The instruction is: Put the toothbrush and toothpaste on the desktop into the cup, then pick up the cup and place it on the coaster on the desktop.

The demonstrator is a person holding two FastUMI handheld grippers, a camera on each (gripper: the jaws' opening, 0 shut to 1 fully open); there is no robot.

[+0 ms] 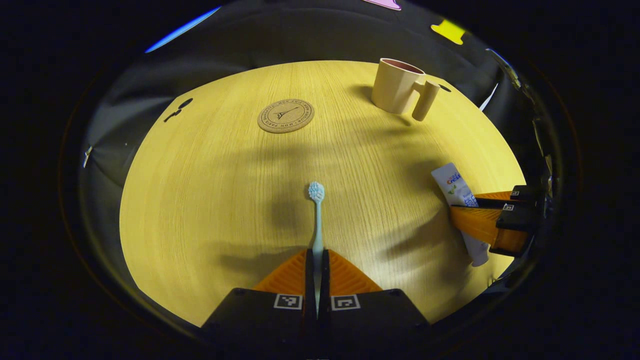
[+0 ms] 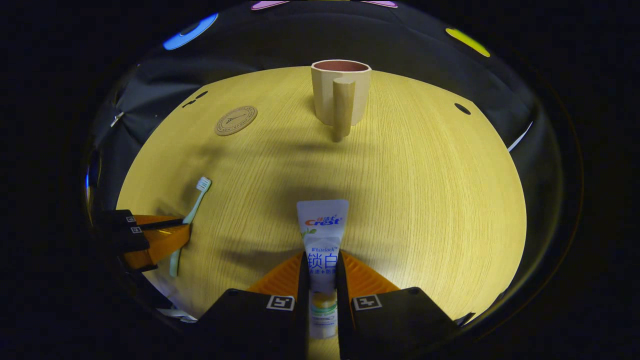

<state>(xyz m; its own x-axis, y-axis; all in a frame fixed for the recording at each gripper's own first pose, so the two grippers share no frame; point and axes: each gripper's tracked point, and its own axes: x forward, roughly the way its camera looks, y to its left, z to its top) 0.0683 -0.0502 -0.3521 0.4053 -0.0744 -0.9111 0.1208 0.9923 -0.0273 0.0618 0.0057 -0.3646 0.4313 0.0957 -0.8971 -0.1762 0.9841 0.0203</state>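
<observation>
1. In the left gripper view, the left gripper is seen closed on the handle of the toothbrush, both fingers pressed against it; the bristle head is pointed away over the wooden desktop.
2. Farther off in this view, the coaster is laid flat to the left and the cup is stood upright to the right, well apart, its handle turned toward the near right.
3. At the right edge, the right gripper is seen clamped across the toothpaste.
4. In the right gripper view, the toothpaste is gripped between both fingers of the right gripper, its flat end directed at the cup, which is stood straight ahead with its handle facing the camera.
5. The coaster is seen at the far left, and the left gripper with the toothbrush at the near left.
</observation>
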